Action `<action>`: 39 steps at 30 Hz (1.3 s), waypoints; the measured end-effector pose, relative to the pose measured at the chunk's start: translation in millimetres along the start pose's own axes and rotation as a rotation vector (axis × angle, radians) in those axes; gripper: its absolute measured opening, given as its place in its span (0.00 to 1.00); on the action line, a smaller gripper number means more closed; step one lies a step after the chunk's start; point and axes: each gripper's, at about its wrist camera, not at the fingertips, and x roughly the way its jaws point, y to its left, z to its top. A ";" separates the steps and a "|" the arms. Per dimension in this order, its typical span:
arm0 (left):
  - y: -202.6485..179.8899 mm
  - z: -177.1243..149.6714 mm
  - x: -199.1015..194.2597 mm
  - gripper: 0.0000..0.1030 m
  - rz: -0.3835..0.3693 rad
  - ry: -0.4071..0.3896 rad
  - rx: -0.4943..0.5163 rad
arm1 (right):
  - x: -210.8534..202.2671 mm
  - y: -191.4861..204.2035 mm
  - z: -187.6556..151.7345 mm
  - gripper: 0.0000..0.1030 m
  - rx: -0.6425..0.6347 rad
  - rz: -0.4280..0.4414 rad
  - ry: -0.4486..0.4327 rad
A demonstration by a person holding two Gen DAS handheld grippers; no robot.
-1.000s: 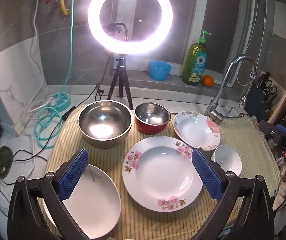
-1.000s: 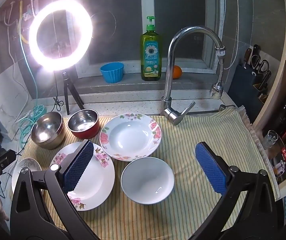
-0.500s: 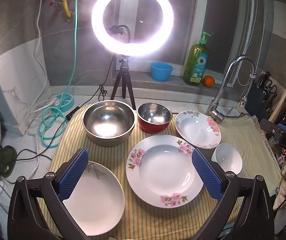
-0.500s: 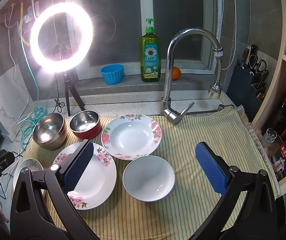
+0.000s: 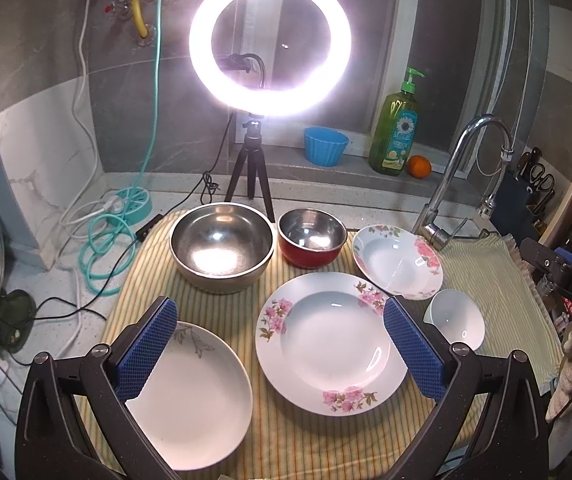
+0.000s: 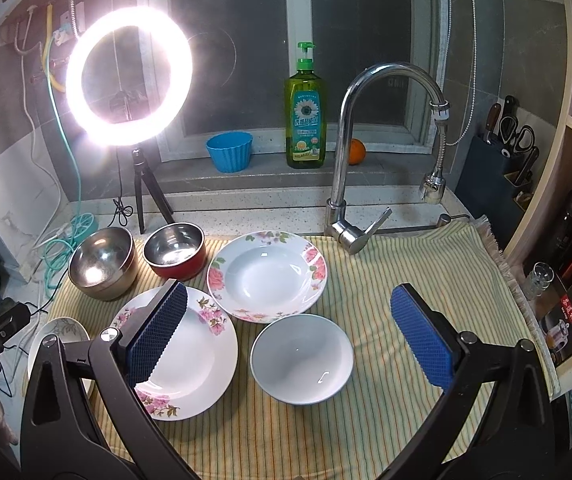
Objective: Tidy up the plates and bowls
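Note:
On a striped yellow cloth [image 5: 306,440] lie a large steel bowl [image 5: 221,246], a red steel-lined bowl [image 5: 312,236], a large floral plate [image 5: 332,344], a smaller floral deep plate [image 5: 398,260], a small white bowl [image 5: 456,318] and an oval white plate [image 5: 193,404]. My left gripper [image 5: 279,346] is open and empty, hovering above the oval plate and the large floral plate. My right gripper [image 6: 290,340] is open and empty, above the white bowl [image 6: 302,358], with the large floral plate [image 6: 193,356] and the deep floral plate [image 6: 265,276] beside it.
A lit ring light on a tripod [image 5: 269,48] stands behind the bowls. A tap [image 6: 366,152] rises at the back right. A soap bottle [image 6: 305,112], blue cup [image 6: 229,151] and orange [image 6: 356,151] sit on the sill. A knife block [image 6: 502,160] is at the right; cables [image 5: 101,240] at the left.
Both grippers have drawn back and risen slightly, so the dishes sit a little lower and farther in view. Both stay open and empty. No dish has moved.

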 end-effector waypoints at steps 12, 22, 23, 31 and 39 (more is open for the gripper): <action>-2.0 6.4 3.2 0.99 -0.009 -0.004 0.008 | 1.4 -3.4 2.4 1.00 0.001 0.001 0.002; -2.7 5.3 3.9 0.99 -0.008 -0.005 0.008 | 3.6 -2.8 3.6 1.00 0.000 0.000 0.002; -2.8 5.2 3.9 0.99 -0.008 -0.004 0.007 | 3.6 -2.8 3.5 1.00 0.000 -0.001 0.002; -3.6 6.9 8.0 0.99 -0.013 -0.002 0.007 | 3.1 -3.2 3.0 1.00 0.000 0.000 0.003; -2.9 6.1 10.2 0.99 -0.016 0.002 0.005 | 10.9 -2.0 4.7 1.00 0.000 0.001 0.017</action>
